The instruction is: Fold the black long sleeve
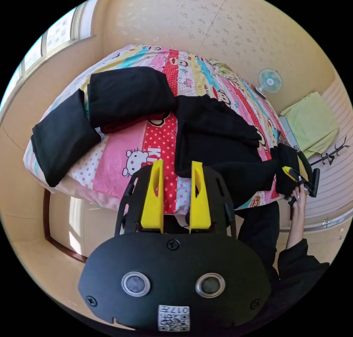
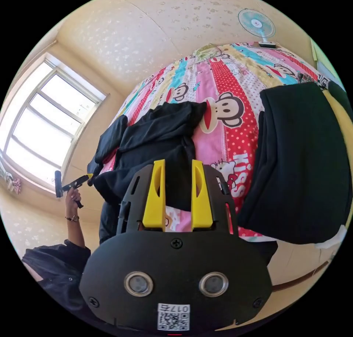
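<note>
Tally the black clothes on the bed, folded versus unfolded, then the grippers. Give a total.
Folded black garments: 2
Unfolded black long sleeve: 1
Grippers (left gripper, right gripper): 2
Total: 5

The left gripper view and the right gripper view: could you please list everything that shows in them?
black long sleeve: one, black, lying unfolded on the bed
folded garments: two, black, on the bed beside it
bedsheet: one, multicoloured cartoon print, covering the bed
fan: one, teal, by the wall beyond the bed
green cloth: one, pale green, beside the bed
window: one, white frame, in the wall
left gripper: one, yellow jaws, open over the bed's edge
right gripper: one, yellow jaws, open over the long sleeve
hands: two, each holding a gripper
</note>
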A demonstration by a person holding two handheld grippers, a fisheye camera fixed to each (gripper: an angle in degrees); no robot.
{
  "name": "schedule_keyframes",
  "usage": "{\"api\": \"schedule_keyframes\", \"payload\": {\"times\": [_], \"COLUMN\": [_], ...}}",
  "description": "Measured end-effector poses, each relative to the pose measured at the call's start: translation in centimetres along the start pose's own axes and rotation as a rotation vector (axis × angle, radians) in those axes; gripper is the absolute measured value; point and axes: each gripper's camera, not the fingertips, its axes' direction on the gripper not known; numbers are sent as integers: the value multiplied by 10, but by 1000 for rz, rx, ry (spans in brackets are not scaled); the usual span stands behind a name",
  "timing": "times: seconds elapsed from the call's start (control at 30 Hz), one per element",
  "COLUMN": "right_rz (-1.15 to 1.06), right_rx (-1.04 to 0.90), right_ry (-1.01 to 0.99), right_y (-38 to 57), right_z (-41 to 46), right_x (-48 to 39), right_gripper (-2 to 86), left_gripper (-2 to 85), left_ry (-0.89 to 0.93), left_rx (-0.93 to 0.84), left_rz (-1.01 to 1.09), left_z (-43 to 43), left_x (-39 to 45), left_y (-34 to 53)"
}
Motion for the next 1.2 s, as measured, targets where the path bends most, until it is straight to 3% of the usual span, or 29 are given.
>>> {"api": "schedule_keyframes", "payload": {"times": [0.07, 0.2, 0.33, 0.83, 0.97, 1.03, 1.1, 1.2], "right_rz": [1, 12, -16, 41, 70, 86, 107, 158], "right_rx": [-18, -56, -74, -153, -142, -131, -119, -105], "right_ry": [-6, -217, -223, -192, -230, -253, -281, -393], "right_y": [15, 36, 43, -4, -15, -17, -20, -20], "right_z": [12, 43, 58, 77, 77, 75, 67, 35], "right_x": [15, 47, 49, 51, 57, 61, 64, 66], "right_gripper": [126, 134, 105, 31, 26, 25, 25, 27], "left_gripper": [134, 147, 160, 206, 185, 141, 58, 41], "left_ry": [57, 164, 204, 205, 153, 141, 35, 52], "left_rx": [-34, -23, 28, -367, -380, -461, -657, -587], "left_rz": [-22, -79, -69, 306, 305, 310, 367, 420], "left_z": [14, 28, 15, 22, 36, 58, 88, 52], "left_x": [-12, -35, -46, -19, -21, -17, -7, -9], "left_y": [25, 74, 103, 117, 106, 100, 101, 103]}}
